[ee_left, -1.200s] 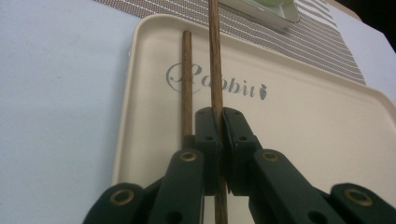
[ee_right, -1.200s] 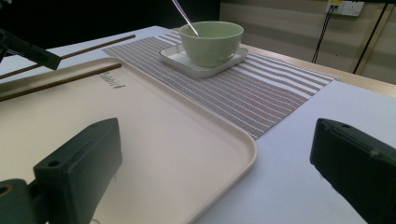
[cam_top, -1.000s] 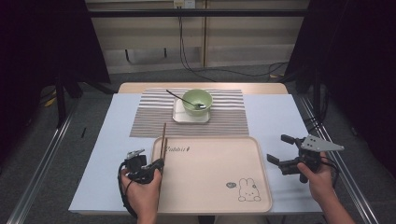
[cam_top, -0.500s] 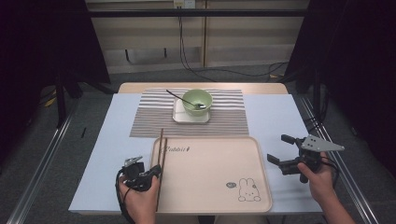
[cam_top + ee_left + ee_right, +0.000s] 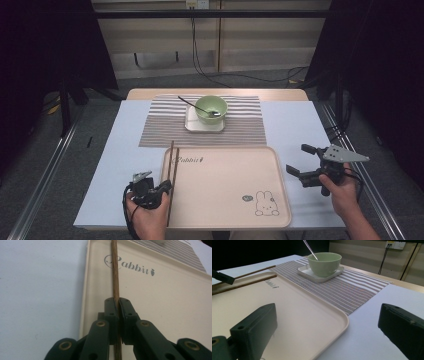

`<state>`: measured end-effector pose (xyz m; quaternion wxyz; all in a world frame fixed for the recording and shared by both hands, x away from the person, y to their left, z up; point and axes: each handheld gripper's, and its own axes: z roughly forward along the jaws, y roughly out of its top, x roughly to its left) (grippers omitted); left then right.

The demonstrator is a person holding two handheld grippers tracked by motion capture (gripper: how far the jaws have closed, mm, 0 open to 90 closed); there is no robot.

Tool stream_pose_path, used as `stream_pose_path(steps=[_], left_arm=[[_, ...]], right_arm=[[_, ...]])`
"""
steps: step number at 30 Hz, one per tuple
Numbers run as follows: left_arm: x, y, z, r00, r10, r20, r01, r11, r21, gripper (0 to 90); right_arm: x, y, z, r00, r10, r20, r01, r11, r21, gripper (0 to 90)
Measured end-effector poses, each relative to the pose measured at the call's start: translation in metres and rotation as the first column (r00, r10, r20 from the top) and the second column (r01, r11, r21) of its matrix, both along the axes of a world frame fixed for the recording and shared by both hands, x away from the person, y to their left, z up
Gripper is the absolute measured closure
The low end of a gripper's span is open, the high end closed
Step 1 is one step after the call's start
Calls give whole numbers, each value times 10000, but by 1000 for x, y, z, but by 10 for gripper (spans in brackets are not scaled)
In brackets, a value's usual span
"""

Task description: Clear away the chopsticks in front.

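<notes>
My left claw (image 5: pixel 165 187) is clenched on the chopsticks (image 5: pixel 171 170). In the left gripper view the two black jaws squeeze the brown sticks (image 5: pixel 115 277) between them, close to the near end. The sticks lie long-ways down the left side of the tray (image 5: pixel 225 220), just inside its left rim. Their far tips poke past the tray's top edge, next to the word printed there. In the right gripper view I see two sticks (image 5: pixel 244 285) side by side; one is over the tray, the other looks to sit at its edge. I cannot tell if they rest flat or hang a little above it.

My right claw (image 5: pixel 300 160) is wide open and holds nothing. It waits over the bench (image 5: pixel 110 150) just right of the tray, well apart from the sticks.

Past the tray is the striped mat (image 5: pixel 165 125). On it sits a white square plate (image 5: pixel 192 126) with a green bowl (image 5: pixel 211 109) and a spoon (image 5: pixel 192 104) in the bowl.

I think I am at the step of laying the chopsticks on the tray. Next I would lower them until they lie flat, open the left claw gently, and pull it straight back so the sticks do not roll or slide off the rim.
</notes>
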<state>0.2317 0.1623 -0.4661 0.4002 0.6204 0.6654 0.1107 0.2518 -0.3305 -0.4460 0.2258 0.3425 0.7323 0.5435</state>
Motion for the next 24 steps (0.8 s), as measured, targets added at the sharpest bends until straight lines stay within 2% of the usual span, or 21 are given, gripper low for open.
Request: stream_pose_path(steps=[4,11,12,13,21,24], left_arm=[[-2,1,0,10000,-62,-78,63,9999,130,859],[-4,2,-3,9998,-63,-168,65,9999,80,859],[-4,3,-3,9997,-158,-190,163,9996,250,859],[-4,1,-4,9997,-97,-217,100,9998,147,859],[-5,2,-6,9992,-215,-347,223,9994,246,859],[-6,2,-7,9993,-263,-282,268,9995,182,859]], right_arm=[[0,0,0,10000,33,50,-33,10000,-21,16],[0,0,0,10000,-28,-6,28,10000,22,16],[1,0,0,10000,23,29,-23,10000,7,16],[1,0,0,10000,18,30,-18,10000,5,16],[0,0,0,10000,1,-4,-1,10000,23,16],[1,0,0,10000,8,22,-8,10000,4,16]])
